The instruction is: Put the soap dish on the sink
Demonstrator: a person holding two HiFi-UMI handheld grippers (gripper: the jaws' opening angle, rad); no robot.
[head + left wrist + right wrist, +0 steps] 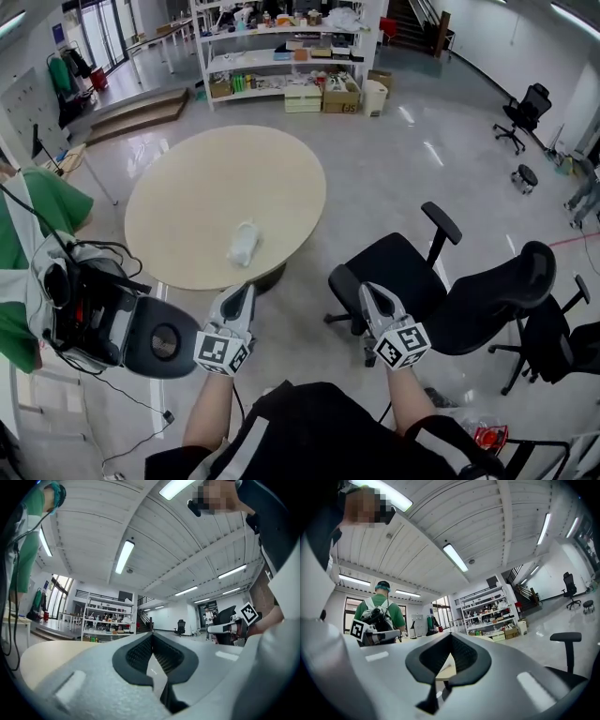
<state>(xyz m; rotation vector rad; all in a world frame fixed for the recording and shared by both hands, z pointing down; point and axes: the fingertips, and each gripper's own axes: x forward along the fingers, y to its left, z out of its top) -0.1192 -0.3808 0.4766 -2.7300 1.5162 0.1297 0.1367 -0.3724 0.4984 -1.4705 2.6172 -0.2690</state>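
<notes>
A small white object (243, 244), possibly the soap dish, lies near the front edge of a round beige table (206, 187). No sink shows in any view. My left gripper (246, 290) hovers level just short of the table's front edge, below the white object, jaws shut and empty. My right gripper (367, 290) is held level to the right, over a black office chair (398, 272), also shut with nothing in it. The left gripper view has the shut jaws (152, 635) closed over the table top. In the right gripper view the tips (451, 635) meet.
A person in a green shirt (28, 234) with a pack of black gear (89, 309) stands close at the left. A second black chair (506, 295) sits at the right. White shelves (281, 56) with boxes stand at the far wall, grey floor all around.
</notes>
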